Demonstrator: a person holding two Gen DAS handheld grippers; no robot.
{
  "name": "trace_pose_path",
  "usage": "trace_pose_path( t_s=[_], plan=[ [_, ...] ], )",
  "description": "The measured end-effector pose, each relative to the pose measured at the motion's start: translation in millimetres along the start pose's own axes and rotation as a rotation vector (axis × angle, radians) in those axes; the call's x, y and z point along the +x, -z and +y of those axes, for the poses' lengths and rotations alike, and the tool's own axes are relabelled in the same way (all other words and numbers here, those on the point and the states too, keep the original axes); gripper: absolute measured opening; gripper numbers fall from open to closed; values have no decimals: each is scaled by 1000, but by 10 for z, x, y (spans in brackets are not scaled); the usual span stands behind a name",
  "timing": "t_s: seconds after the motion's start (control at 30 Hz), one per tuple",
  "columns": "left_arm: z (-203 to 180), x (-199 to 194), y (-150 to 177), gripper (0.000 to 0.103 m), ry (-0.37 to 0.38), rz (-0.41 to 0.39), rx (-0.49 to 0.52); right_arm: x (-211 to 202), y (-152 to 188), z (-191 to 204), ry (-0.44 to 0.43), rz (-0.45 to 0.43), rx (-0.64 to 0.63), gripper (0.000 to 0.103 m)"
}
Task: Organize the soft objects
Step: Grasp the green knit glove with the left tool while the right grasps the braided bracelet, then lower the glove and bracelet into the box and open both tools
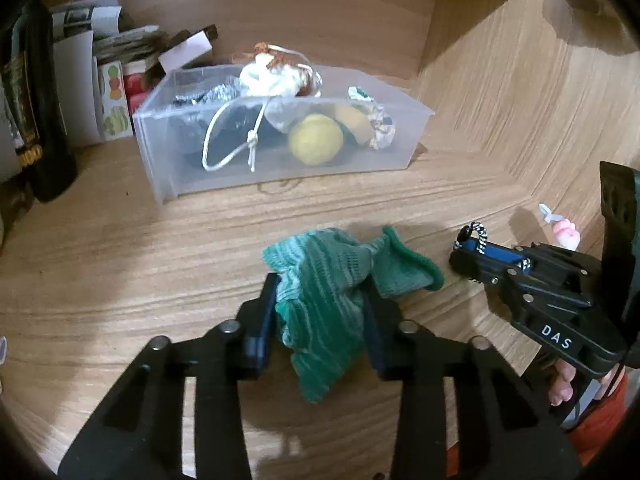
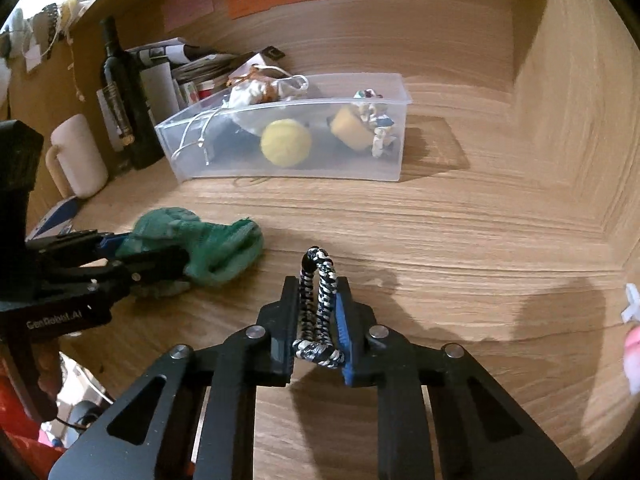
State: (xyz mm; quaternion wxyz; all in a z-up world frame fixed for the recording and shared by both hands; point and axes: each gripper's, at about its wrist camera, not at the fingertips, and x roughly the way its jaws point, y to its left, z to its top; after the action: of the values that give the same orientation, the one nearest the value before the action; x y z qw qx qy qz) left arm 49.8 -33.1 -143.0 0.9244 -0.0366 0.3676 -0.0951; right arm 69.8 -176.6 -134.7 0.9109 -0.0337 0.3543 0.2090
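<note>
My left gripper (image 1: 320, 284) is shut on a green knitted cloth (image 1: 336, 280) just above the wooden desk; it also shows in the right wrist view (image 2: 208, 248). My right gripper (image 2: 318, 284) is shut on a black-and-white braided cord loop (image 2: 318, 304), seen from the left wrist view too (image 1: 480, 236). A clear plastic bin (image 1: 400, 148) stands ahead of both grippers, also in the right wrist view (image 2: 394, 136). It holds a yellow ball (image 1: 316, 140), a white drawstring pouch (image 1: 272, 74) and other soft items.
A dark bottle (image 2: 124, 96), a white mug (image 2: 78, 156) and stacked papers and boxes (image 1: 88, 64) stand left of the bin. A small pink and white object (image 1: 564, 232) lies at the right by the wooden side wall (image 2: 580, 120).
</note>
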Motion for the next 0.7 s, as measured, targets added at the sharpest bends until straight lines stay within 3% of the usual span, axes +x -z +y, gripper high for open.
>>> trace_pose_path(
  t_s=[0.3, 0.7],
  plan=[
    [66, -221, -260, 30, -27, -88, 5, -172, -250, -70, 5, -79, 0, 15],
    [360, -597, -885, 31, -111, -257, -21, -366, -906, -166, 33, -239, -41, 16]
  ],
)
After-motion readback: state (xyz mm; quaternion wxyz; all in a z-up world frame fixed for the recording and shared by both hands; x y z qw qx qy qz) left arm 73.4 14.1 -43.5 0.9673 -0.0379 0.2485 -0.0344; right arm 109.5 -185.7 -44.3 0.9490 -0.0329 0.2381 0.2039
